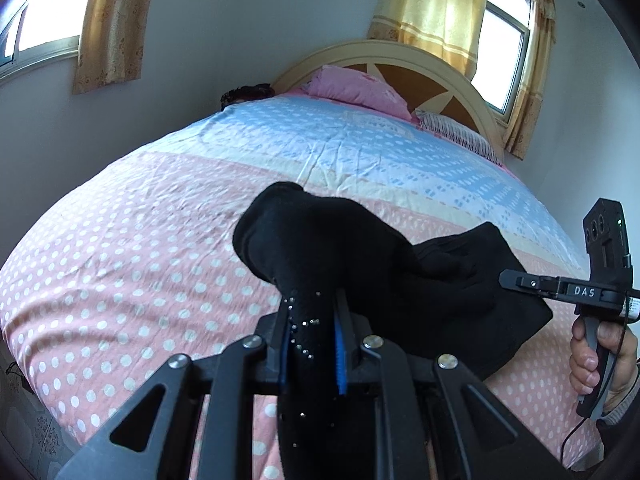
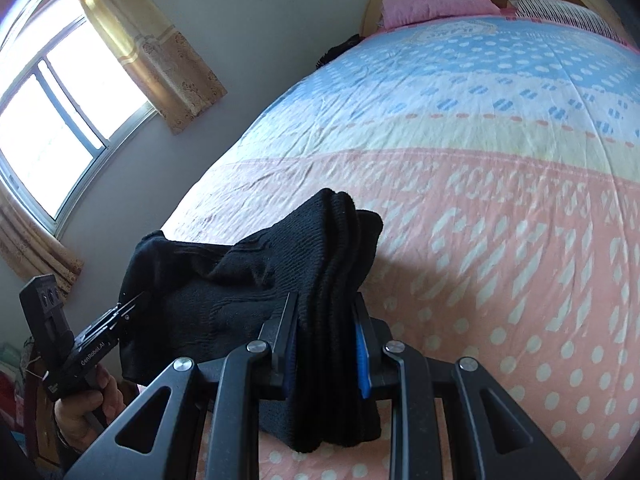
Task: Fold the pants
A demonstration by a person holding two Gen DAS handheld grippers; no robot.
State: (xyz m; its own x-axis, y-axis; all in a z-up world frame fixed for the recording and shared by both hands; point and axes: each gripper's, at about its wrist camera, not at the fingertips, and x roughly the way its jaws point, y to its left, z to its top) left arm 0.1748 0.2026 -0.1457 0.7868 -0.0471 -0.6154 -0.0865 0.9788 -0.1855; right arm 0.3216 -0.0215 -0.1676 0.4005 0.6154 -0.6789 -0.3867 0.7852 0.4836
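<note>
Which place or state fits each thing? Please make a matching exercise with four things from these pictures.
Things:
1. black pants
2. pink pillow
3. curtain
4. bed cover

Places or states:
a. hangs beside a window
b. lies at the headboard
c. spread flat, with white dots
d. clamped in both grippers, above the bed

Pairs: 1-d, 2-b, 3-a, 4-c

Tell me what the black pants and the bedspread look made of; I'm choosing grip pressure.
Black pants: soft matte knit, judging by the ribbed weave; tiny shiny studs near the left claw. Right claw also clamps them. Bedspread: thin woven, cotton-like cloth, matte and finely creased.
</note>
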